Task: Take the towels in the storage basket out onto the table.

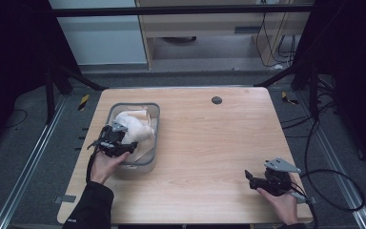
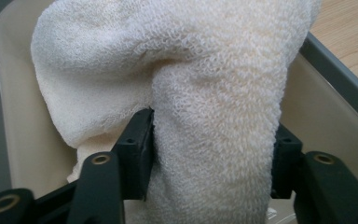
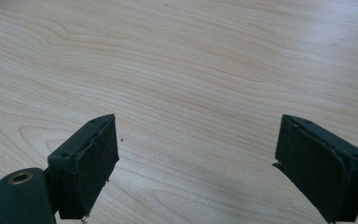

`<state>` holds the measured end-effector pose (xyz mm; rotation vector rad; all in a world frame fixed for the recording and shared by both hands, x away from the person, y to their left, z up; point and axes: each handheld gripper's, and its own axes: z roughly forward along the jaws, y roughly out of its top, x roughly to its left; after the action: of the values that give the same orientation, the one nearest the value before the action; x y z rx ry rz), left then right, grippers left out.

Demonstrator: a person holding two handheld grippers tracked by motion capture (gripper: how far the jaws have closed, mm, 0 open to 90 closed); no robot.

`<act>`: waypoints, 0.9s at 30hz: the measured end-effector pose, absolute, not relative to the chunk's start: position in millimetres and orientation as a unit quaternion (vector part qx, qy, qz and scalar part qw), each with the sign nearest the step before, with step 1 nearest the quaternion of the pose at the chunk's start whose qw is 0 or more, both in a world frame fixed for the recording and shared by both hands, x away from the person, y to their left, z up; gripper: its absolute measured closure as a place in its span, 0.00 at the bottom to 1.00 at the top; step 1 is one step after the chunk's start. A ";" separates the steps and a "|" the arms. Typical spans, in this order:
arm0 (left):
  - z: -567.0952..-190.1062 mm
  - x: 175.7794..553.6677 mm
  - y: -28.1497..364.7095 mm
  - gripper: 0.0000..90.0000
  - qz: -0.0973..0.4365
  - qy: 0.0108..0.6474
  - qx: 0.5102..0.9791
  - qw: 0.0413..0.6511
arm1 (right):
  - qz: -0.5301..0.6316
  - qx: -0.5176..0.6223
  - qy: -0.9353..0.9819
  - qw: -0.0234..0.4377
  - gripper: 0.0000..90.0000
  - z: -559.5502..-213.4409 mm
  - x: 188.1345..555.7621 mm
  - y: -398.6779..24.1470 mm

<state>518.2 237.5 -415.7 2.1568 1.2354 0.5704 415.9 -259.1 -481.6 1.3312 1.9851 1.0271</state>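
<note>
Meanwhile, left tool [image 2: 212, 154] around towel [image 2: 177, 70].

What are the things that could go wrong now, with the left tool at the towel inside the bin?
1. The left tool has a thick fold of the towel between its jaws, but the pads touch only the sides of that fold; the cloth might slip out when lifted.
2. The rest of the towel lies bunched in the grey bin; pulling could drag or tip the bin.
3. The right tool is open above bare table, far away, so nothing steadies the bin.
</note>
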 end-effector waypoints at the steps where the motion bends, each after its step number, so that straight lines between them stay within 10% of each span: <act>1: -415.8 518.4 237.3 0.55 0.213 0.464 0.809 0.290 | 0.381 0.493 0.735 0.267 0.15 -481.6 415.9 -259.1; 27: -372.2 503.6 245.7 0.73 0.274 0.465 0.768 0.344 | 0.381 0.495 0.733 0.270 0.15 -480.5 415.7 -260.5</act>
<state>503.6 245.7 -372.2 1.9960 1.2069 0.7115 415.7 -260.5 -480.5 1.3330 1.9760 1.0279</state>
